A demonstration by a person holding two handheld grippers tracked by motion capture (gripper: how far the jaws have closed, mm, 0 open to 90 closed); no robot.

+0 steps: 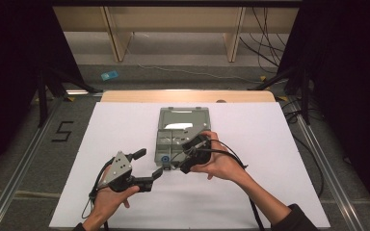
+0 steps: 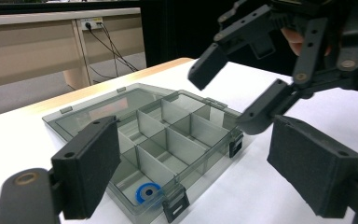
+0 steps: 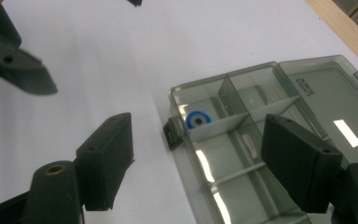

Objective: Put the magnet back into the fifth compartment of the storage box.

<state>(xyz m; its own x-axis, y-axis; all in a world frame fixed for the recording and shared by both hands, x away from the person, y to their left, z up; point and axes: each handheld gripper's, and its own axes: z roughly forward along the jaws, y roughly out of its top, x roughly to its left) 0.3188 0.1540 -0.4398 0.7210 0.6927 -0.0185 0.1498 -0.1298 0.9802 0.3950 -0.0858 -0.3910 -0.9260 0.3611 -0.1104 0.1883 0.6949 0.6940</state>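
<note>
Organizer box (image 1: 183,126) lid flung away from person, long axis front-back; left claw (image 1: 149,163), right claw (image 1: 189,153) wide open, empty.

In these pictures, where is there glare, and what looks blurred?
High view: bright glare on the open lid of the organiser box. Right gripper view: white reflections on lid and compartments; the other tongs blurred. Left gripper view: near pads slightly soft.

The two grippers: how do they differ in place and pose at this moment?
The left gripper sits beside the organizer box, near its front left corner, over the white sheet; the right gripper hangs over the box's compartments. The left one points sideways toward the box; the right one points down. Both are open and empty.
</note>
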